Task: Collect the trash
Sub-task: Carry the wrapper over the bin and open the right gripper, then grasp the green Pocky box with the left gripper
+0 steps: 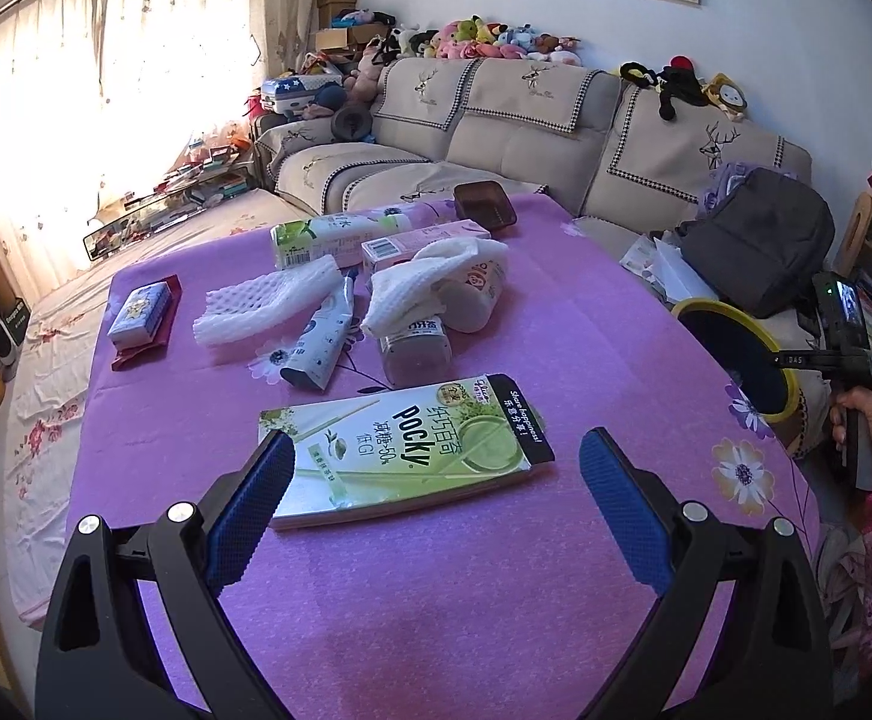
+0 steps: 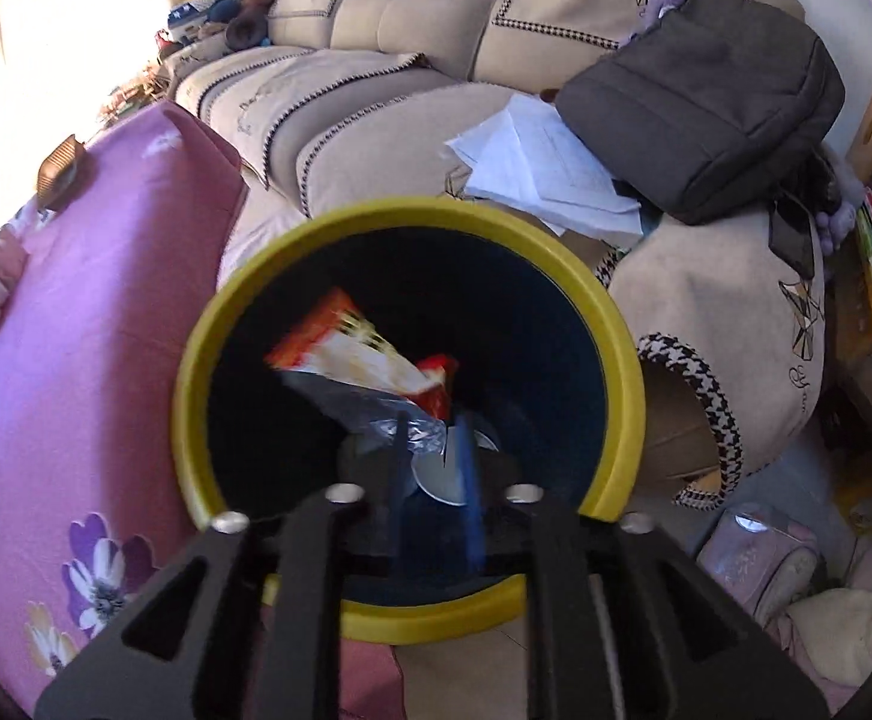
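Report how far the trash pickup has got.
Done: little that shows; the yellow-rimmed bin looks almost empty. In hand: the right gripper pinches an orange-and-white wrapper over the bin. The left gripper, open, straddles the Pocky box. Left: foam sheet, tube, cartons, jar.

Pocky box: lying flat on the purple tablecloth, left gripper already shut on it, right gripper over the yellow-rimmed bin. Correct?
Not quite. The left wrist view shows the left gripper open, its fingers either side of the Pocky box, not shut on it. The box does lie flat on the purple tablecloth, and the right gripper is over the yellow-rimmed bin.
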The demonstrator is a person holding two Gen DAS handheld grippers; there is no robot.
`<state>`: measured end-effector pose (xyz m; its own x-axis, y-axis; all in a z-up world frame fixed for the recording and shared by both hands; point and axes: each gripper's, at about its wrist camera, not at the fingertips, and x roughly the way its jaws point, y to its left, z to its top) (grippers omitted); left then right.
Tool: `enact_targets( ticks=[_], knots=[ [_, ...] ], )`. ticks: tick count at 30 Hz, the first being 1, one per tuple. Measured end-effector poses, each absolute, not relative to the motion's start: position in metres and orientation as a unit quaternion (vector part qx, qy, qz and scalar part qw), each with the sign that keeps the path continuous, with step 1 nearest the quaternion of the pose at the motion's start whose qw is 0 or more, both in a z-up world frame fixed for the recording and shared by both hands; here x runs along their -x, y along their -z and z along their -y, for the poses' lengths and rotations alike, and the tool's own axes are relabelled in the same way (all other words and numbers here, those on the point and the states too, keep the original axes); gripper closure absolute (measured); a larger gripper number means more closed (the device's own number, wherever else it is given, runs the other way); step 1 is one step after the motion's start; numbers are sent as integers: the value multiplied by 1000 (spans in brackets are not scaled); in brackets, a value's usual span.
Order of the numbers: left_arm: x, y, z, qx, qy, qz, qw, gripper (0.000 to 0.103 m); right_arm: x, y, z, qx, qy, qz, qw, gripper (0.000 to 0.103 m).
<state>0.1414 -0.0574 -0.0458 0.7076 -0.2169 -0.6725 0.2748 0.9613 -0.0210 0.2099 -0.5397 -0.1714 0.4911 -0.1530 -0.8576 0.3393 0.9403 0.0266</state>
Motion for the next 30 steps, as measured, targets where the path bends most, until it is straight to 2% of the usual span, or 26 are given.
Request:
enact_targets(
  ticks=[4, 6, 14, 30],
  knots=[
    [-142, 49, 56, -40, 139, -359, 922, 8, -203, 167, 538, -103, 140, -475, 863, 69],
    [-145, 52, 54, -40, 147, -360, 920, 8, -200, 163, 535, -101, 136, -470, 866, 63],
    [-167, 67, 41, -103, 221, -352, 904, 8, -203, 154, 515, -90, 117, -469, 871, 61],
    [-256, 106, 15, -128, 346, -435, 821, 8, -220, 155, 482, -71, 92, -486, 866, 59]
  ],
)
